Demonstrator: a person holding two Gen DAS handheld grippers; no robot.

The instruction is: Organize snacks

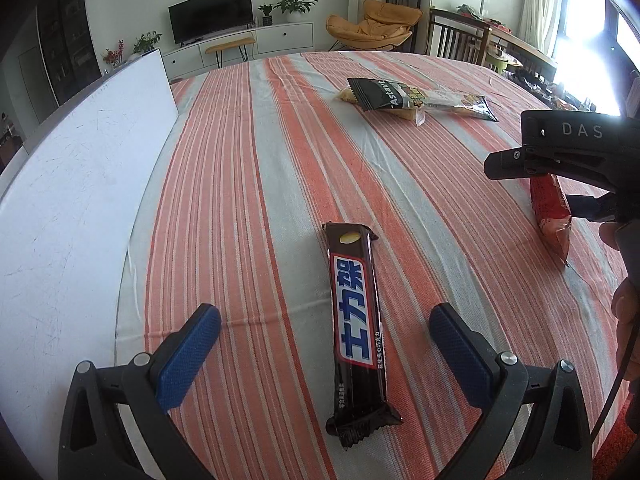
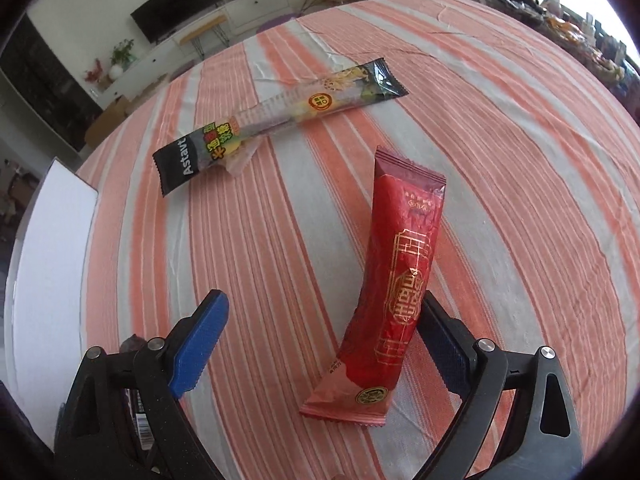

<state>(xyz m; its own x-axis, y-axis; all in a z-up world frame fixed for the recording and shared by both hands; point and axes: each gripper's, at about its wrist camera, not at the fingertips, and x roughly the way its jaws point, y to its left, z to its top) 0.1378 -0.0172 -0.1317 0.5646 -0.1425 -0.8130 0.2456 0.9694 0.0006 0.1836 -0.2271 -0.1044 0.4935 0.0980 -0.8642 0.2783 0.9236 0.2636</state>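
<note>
A dark brown chocolate bar with a blue and white label lies on the striped cloth between the wide-open fingers of my left gripper. A red snack packet with gold print lies between the open fingers of my right gripper, leaning against the right finger; it also shows in the left wrist view under the right gripper. A long black and clear "Astavt" packet lies farther back, also seen in the left wrist view, on top of a small yellowish snack.
A white box stands at the left edge of the table, also in the right wrist view. The orange and grey striped tablecloth covers the table. A TV stand, plants and an orange chair are beyond.
</note>
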